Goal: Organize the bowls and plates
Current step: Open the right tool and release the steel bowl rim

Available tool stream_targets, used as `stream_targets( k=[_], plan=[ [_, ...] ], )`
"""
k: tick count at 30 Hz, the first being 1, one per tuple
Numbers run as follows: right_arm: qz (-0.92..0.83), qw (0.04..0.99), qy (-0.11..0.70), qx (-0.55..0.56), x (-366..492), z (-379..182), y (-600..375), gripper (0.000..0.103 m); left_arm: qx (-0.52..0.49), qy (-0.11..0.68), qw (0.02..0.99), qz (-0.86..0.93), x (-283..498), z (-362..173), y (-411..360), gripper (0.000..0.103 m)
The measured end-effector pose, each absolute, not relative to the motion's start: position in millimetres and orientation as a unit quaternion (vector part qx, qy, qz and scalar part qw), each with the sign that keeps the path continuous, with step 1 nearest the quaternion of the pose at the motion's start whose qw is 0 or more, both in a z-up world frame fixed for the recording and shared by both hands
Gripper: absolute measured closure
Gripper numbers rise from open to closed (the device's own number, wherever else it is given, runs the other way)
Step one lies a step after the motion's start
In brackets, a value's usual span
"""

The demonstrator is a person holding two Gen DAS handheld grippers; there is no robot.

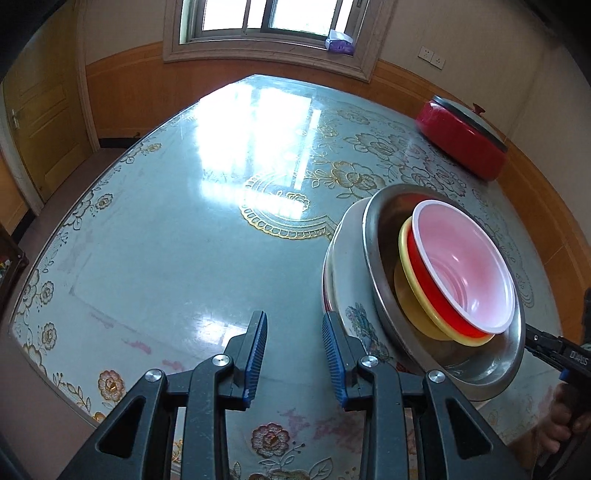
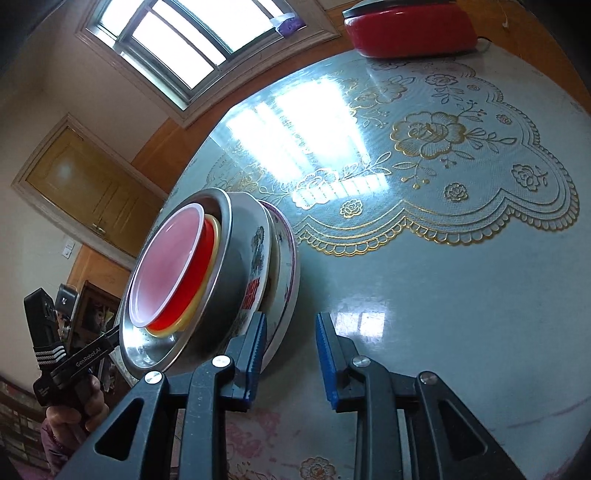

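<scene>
Glossy red plastic bowl nested in round steel dish, floral tablecloth.

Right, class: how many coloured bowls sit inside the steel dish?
2. The red bowl lies on top, nested in the yellow bowl, which rests in the steel dish. A further bowl could be hidden beneath them.

Glossy blue-grey table with gold floral cloth, glare from window at 12 o'clock. Wood wainscot below cream walls, yellow door at 9, socket at 2.
</scene>
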State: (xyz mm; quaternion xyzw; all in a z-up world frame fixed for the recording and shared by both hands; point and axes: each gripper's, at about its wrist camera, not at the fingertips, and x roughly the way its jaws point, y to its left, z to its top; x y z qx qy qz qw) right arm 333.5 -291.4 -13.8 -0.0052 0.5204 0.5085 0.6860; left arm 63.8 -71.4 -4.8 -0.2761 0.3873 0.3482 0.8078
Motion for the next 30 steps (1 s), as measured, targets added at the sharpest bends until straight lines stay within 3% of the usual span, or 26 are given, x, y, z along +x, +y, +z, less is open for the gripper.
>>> stream_targets(
  k=[14, 19, 25, 30],
  plan=[
    [0.386, 0.769, 0.508, 0.036, 295.6, -4.4, -295.3, 0.076, -0.211, 0.421, 0.856, 0.211, 65.3, -14.9, -46.1, 0.075],
    [0.310, 0.830, 0.459, 0.059, 261.2, 26.2, -303.9, 0.075, -0.180, 0.431, 0.875, 0.130, 58.1, -14.8, -34.4, 0.070],
    [0.340, 0.856, 0.389, 0.030, 192.9, 65.4, -263.0, 0.072, -0.147, 0.430, 0.887, 0.079, 44.1, -10.7, -19.9, 0.066],
    [0.370, 0.842, 0.393, -0.020, 169.1, 69.8, -208.3, 0.072, -0.159, 0.423, 0.890, 0.063, 35.6, -7.0, -11.0, 0.065]
  ],
)
